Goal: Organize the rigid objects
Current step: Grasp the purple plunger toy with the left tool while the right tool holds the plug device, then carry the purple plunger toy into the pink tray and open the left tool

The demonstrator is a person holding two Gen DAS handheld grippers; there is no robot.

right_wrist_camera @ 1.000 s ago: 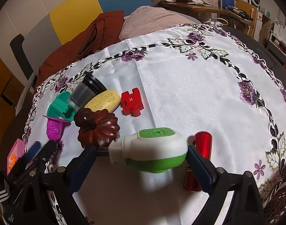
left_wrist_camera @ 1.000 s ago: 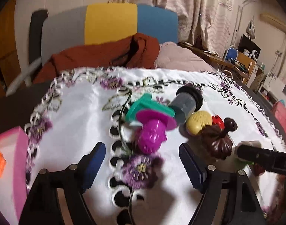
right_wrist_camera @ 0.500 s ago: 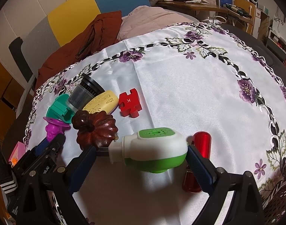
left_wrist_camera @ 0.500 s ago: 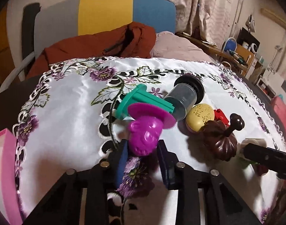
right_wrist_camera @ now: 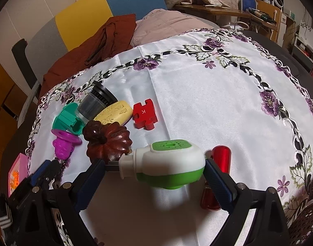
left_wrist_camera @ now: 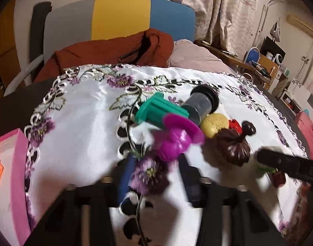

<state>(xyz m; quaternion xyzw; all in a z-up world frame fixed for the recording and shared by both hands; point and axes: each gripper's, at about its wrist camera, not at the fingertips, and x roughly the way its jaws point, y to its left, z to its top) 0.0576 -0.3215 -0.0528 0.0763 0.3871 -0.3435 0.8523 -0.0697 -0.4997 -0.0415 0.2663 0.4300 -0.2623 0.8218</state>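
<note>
A purple toy (left_wrist_camera: 172, 141) with a wide flange lies on the white embroidered tablecloth (left_wrist_camera: 78, 135). My left gripper (left_wrist_camera: 156, 160) is just in front of it, its blurred jaws opening. The toy's near end sits at the fingertips, and the pads do not press on it. In the right wrist view the same toy (right_wrist_camera: 64, 145) lies just ahead of the left gripper (right_wrist_camera: 47, 168). My right gripper (right_wrist_camera: 154, 165) is shut on a white and green plug-in device (right_wrist_camera: 170, 164), held above the cloth with its prongs against the left pad.
Clustered behind the purple toy are a teal piece (left_wrist_camera: 156, 112), a dark cup with a black lid (left_wrist_camera: 201, 104), a yellow oval (left_wrist_camera: 214, 123), a red puzzle piece (right_wrist_camera: 145, 113) and a brown pumpkin (right_wrist_camera: 109, 143). A red cylinder (right_wrist_camera: 220, 160) lies by the right finger. A pink box (left_wrist_camera: 16, 174) is at the left edge.
The left gripper's jaws closed in by the purple toy's near end, then spread partway again; the toy now sits a little farther right and turned. The right gripper kept still with the plug-in device.
</note>
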